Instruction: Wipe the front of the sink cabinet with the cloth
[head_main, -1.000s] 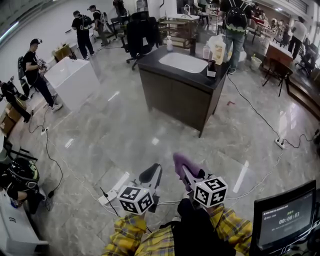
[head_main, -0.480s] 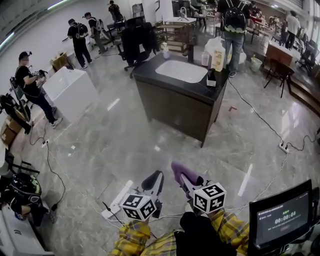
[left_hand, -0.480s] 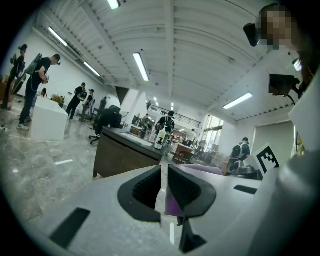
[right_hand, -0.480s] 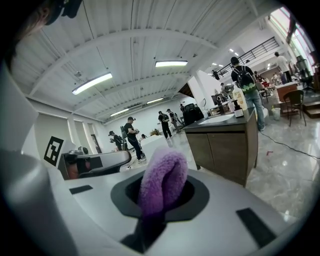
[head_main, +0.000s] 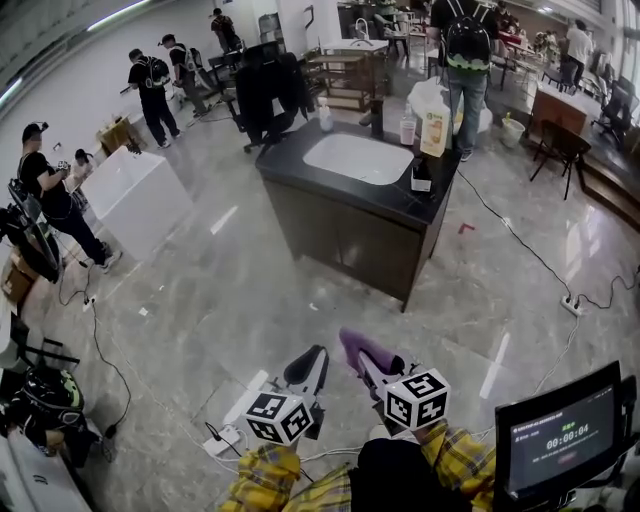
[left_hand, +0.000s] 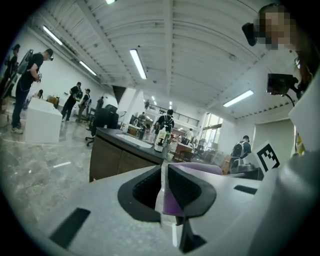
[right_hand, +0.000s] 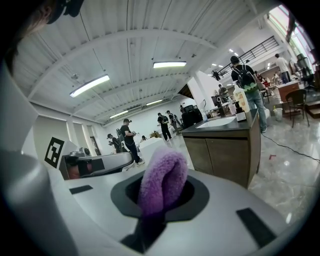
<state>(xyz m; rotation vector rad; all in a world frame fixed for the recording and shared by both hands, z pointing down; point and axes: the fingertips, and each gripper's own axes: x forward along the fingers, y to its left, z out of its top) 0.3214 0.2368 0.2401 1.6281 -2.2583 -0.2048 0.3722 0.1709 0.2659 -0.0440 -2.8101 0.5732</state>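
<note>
Grey marble floor (head_main: 200, 300) of a busy hall stretches ahead, with a dark sink cabinet (head_main: 350, 235) standing well apart in front. Nearer, the right gripper (head_main: 365, 358) has its fingers clenched on a purple cloth (head_main: 354, 343). The left gripper (head_main: 305, 368) has its fingers pressed together, empty.

Monitor (head_main: 562, 440) at lower right, white box (head_main: 135, 195) at left, black office chair (head_main: 268, 88) beyond; glossy marble floor (head_main: 200, 300)

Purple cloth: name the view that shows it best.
Right gripper view: the purple cloth stands large and central, clamped in the right gripper. The head view shows it small, from above. The left gripper view shows only a purple sliver behind its jaws.
</note>
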